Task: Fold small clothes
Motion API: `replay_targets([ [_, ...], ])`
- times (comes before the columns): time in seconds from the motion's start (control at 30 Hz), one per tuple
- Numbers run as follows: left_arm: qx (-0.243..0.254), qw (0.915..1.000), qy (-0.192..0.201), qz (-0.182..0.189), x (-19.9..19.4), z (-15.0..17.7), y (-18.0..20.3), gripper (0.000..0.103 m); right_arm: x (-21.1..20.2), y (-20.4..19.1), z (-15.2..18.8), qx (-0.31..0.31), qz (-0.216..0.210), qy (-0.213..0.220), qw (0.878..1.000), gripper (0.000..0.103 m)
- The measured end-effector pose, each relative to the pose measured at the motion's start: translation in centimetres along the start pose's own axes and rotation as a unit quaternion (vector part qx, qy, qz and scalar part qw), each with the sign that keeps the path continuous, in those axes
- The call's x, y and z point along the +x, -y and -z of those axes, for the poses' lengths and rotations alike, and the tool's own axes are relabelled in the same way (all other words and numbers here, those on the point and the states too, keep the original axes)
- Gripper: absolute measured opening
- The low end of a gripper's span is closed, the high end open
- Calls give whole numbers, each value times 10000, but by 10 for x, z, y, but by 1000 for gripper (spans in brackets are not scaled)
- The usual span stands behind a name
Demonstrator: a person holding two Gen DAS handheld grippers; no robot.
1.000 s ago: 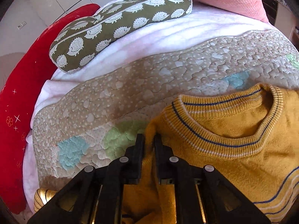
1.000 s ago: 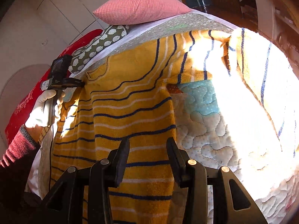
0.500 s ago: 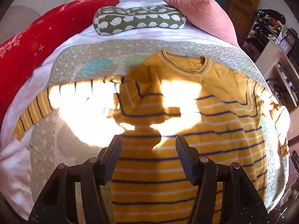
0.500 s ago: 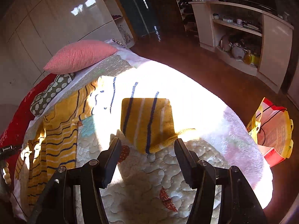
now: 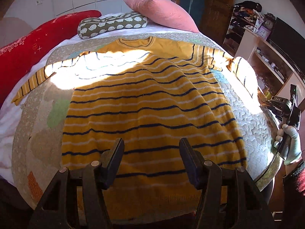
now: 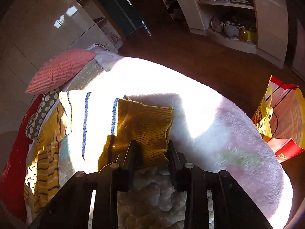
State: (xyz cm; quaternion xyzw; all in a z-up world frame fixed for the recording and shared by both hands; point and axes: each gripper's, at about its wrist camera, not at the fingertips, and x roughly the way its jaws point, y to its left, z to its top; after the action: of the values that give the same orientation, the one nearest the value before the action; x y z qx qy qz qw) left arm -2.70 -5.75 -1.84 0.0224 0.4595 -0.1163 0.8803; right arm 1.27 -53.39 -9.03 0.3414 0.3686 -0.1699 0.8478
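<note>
The yellow knitted sweater with blue and white stripes (image 5: 152, 105) is lying flat on the quilted bed cover (image 5: 247, 114), in the middle of the left wrist picture, with its neck pointing to the top of the frame.

A second ago the left gripper (image 5: 151, 156) was pinching the sweater by the neck. Now it is hanging above the bottom hem with its fingers wide open, holding nothing. The right gripper (image 6: 151, 152) was up over the bed half a second ago with its fingers spread. Now it is sitting low, with the ribbed yellow cuff (image 6: 144, 126) of one sleeve between its fingers, and the gap is getting smaller. I cannot tell if they are squeezing the cuff yet. So the spreading-out part is looking finished, and the folding is probably starting with this sleeve going in over the body.

A pink pillow (image 5: 162, 13), a green hedgehog cushion (image 5: 112, 26) and a red cushion (image 5: 28, 51) are lying at the top and upper left, well apart from the sweater. A fluffy white blanket (image 6: 219, 133) is lying just under the cuff (it could get pinched too). A red and yellow bag (image 6: 282, 118) is standing on the floor at the right edge. The other sleeve (image 5: 32, 82) is stretching out at the left, still unfolded.
</note>
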Motion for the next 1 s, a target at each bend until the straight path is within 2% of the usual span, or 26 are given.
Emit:
replay_targets([
  [0.03,-22,10000,48,-7,-4,-1,-5,59,-5,1,-2,27,-43,34,10000,17],
  [0.07,-103,9999,109,-58,-8,-2,-13,59,-13,-2,-4,29,-106,86,9999,13],
  [0.2,-869,9959,225,-120,-16,-7,-63,59,-41,-39,-15,-238,-509,233,9982,10],
  [0.3,-1365,9899,318,-218,-23,-3,-100,59,-50,-103,-20,-801,-795,236,9933,10],
  [0.4,-1709,9837,434,-339,-33,6,-133,59,-45,-184,-6,-1397,-1262,51,9821,9],
  [0.5,-1924,9787,520,-485,-42,20,-160,59,-31,-277,28,-2057,-1724,-222,9631,9],
  [0.63,-2153,9731,565,-597,-49,37,-190,59,3,-389,97,-2711,-2271,-846,9316,9],
  [0.73,-2386,9678,535,-603,-50,49,-209,59,36,-456,159,-3213,-2337,-1244,9092,9],
  [0.87,-2599,9623,503,-630,-52,64,-228,59,84,-498,223,-3515,-2372,-1957,8843,12],
  [0.93,-2643,9612,463,-644,-51,71,-234,60,92,-498,237,-3457,-2466,-2209,8780,13],
  [1.0,-2669,9605,401,-678,-49,75,-240,60,84,-488,237,-3360,-2626,-2311,8745,17],
])
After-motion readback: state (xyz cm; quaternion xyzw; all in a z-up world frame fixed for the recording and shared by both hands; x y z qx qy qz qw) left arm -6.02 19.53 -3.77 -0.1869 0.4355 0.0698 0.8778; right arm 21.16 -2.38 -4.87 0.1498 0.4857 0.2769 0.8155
